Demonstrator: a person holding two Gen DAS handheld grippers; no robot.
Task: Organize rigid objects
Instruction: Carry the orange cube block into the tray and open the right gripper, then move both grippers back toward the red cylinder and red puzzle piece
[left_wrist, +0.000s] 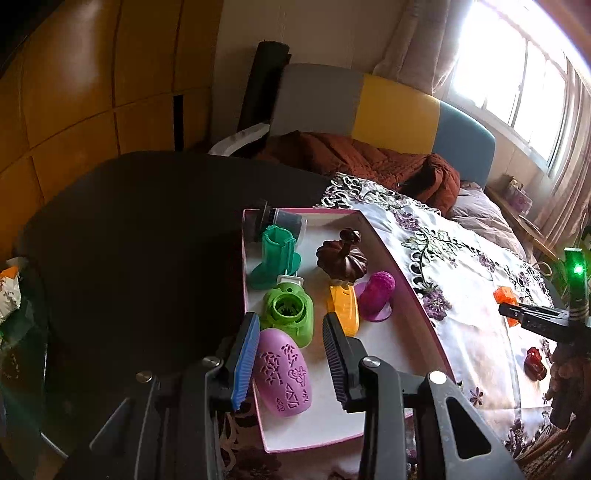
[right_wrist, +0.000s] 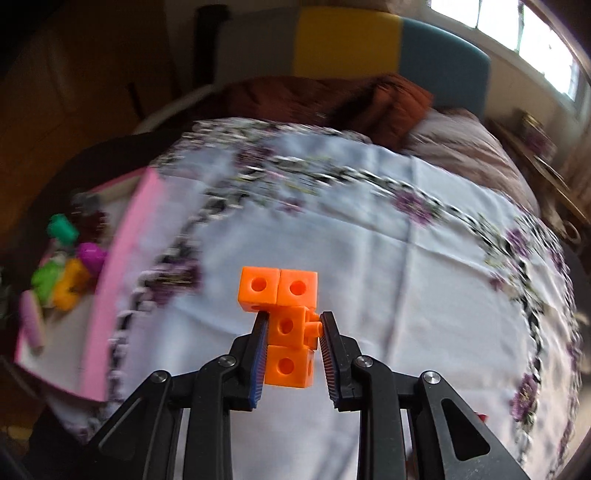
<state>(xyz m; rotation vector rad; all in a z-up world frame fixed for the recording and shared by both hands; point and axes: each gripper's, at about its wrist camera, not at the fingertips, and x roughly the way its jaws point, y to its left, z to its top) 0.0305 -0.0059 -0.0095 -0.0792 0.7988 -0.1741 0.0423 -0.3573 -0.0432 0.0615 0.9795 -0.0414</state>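
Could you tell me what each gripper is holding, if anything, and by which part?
Right gripper: orange cube piece, jaws shut on its third cube. Left gripper: nothing, its jaws apart over the tray.

- I find no legible text, brand, number or sign in either wrist view.
- Lilac egg-shaped shell (left_wrist: 283, 373), lower centre of my left wrist view: cut-out figures only, arrows, triangles and a small flower shape. These are ornament, not letters.
- Black arm of my right gripper (left_wrist: 535, 319), right edge of the same view: faint marks on its side, too small to read.
- Orange block cluster (right_wrist: 288, 325), centre of my right wrist view: round holes only, no markings.
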